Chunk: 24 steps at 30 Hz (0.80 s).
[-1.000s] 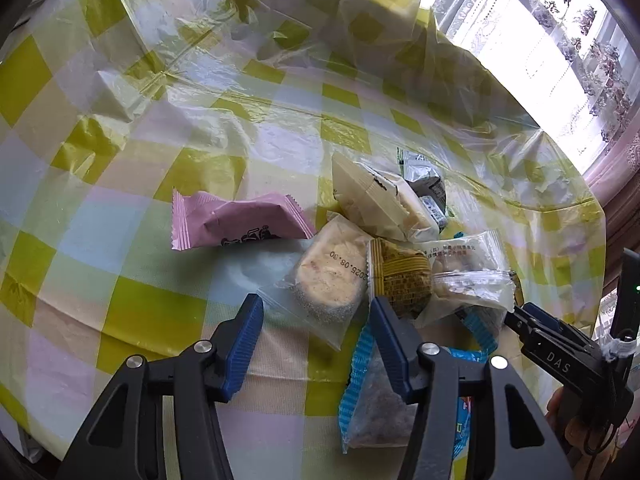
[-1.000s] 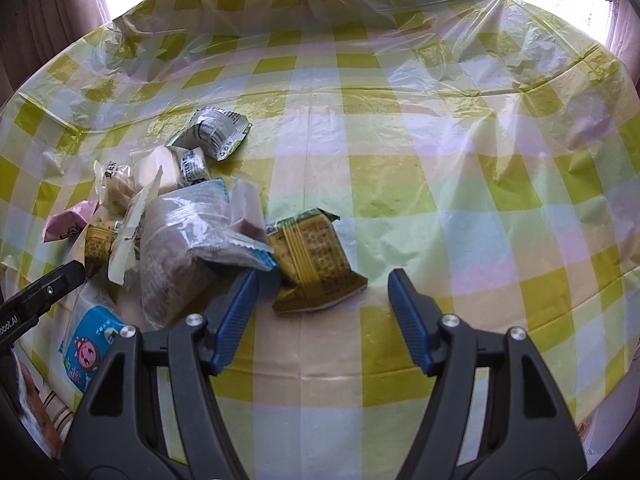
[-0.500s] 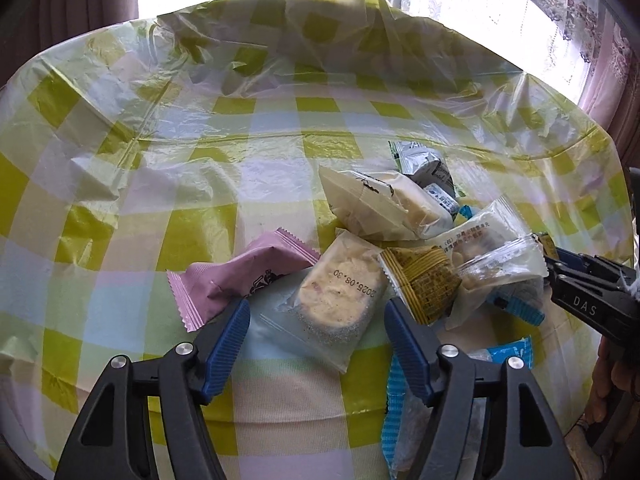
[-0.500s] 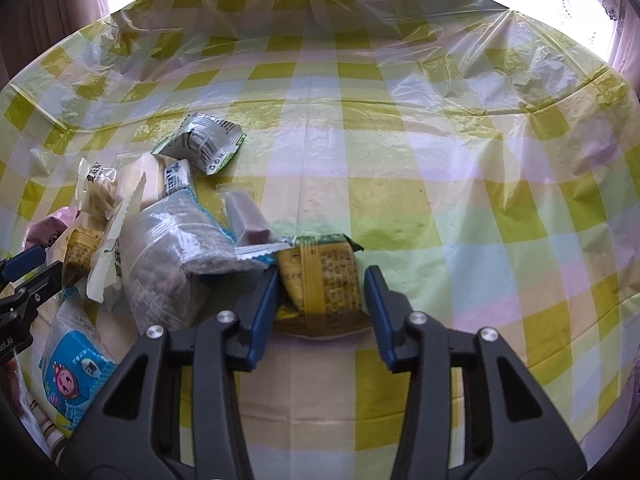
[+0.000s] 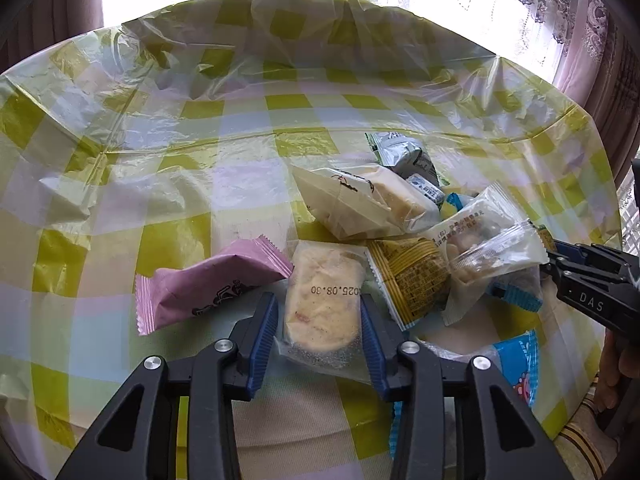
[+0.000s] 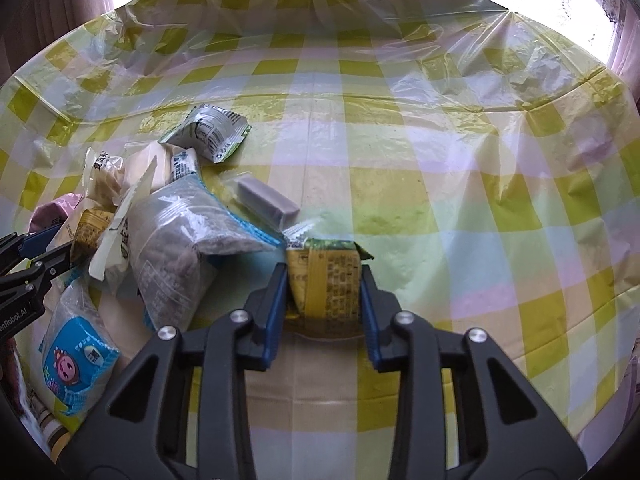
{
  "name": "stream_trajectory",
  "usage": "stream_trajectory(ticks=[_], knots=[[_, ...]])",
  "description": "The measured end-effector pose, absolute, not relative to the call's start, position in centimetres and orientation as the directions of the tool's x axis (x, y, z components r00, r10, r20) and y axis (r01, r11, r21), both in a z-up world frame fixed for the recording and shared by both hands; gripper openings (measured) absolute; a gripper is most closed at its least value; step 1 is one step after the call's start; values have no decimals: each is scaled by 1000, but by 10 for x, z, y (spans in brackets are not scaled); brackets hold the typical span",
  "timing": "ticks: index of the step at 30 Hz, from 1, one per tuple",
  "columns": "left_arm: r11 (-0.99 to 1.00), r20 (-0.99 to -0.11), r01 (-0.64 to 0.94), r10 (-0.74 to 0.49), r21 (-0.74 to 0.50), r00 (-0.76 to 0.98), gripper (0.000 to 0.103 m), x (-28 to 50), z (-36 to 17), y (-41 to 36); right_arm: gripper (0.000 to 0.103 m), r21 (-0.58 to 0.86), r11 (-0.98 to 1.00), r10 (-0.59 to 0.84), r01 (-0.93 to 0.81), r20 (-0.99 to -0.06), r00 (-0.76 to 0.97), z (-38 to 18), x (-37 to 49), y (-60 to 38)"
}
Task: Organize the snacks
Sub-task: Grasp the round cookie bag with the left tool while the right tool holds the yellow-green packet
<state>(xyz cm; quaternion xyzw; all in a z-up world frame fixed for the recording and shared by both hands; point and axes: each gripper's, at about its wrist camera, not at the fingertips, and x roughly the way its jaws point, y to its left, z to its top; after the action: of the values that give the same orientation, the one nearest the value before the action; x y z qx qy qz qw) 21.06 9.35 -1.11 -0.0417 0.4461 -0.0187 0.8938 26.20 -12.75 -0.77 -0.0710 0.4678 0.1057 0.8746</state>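
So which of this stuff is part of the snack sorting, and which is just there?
In the job:
- clear-wrapped cake, between the left gripper fingers
- yellow packet, between the right gripper fingers
- pink packet
- purple bar

Just there:
- checked tablecloth
- curtains

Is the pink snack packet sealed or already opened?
Sealed, apparently: the pink snack packet lies puffed on the tablecloth, and both visible crimped ends look intact.

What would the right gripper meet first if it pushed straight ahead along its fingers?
The right gripper is already closed on the yellow snack packet. Beyond it, bare checked tablecloth seems to lie ahead; the purple bar sits slightly left, though depth is unclear.
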Motion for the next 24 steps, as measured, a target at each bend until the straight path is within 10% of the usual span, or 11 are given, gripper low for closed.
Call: stream_trajectory(ticks=[24], knots=[[985, -771, -169, 125, 23, 625, 38, 163, 34, 76, 35, 0, 975, 129, -224, -818, 561, 22, 214, -158]])
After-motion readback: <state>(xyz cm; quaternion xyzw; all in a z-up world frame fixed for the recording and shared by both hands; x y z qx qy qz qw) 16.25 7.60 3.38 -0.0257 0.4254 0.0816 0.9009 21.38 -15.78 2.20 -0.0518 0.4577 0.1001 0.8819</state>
